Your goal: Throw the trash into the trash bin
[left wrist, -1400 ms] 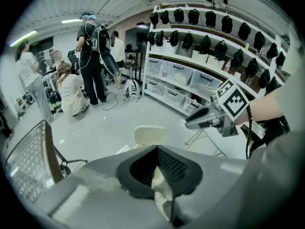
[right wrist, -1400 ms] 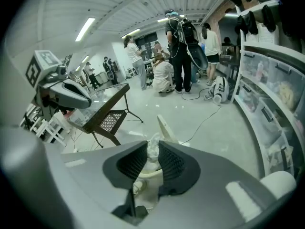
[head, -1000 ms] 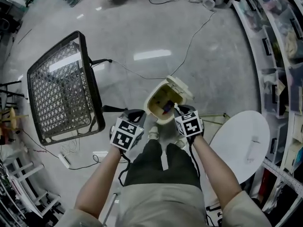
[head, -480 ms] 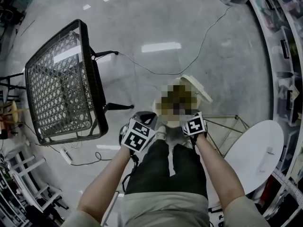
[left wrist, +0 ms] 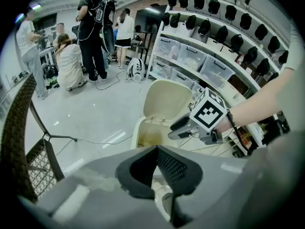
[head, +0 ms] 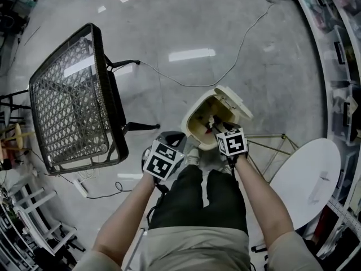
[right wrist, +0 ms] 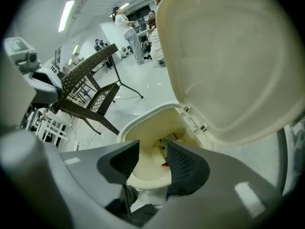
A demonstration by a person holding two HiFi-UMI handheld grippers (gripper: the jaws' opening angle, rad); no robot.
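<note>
Cream trash bin (head: 190, 117), lid up, sits at centre frame with trash (head: 213, 124) inside. The right gripper (right wrist: 152, 160) hangs over its mouth, fingers opening, nothing between them. The left gripper (left wrist: 157, 159) is closed and empty. The drop looks done; next, lift clear of the lid.

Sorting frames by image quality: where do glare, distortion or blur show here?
Head view: ceiling-light glare streaks on the glossy grey floor. Left gripper view: the grey left claw is soft, corners vignetted black. Right gripper view: fisheye bulges the cream plastic bin lid.
</note>
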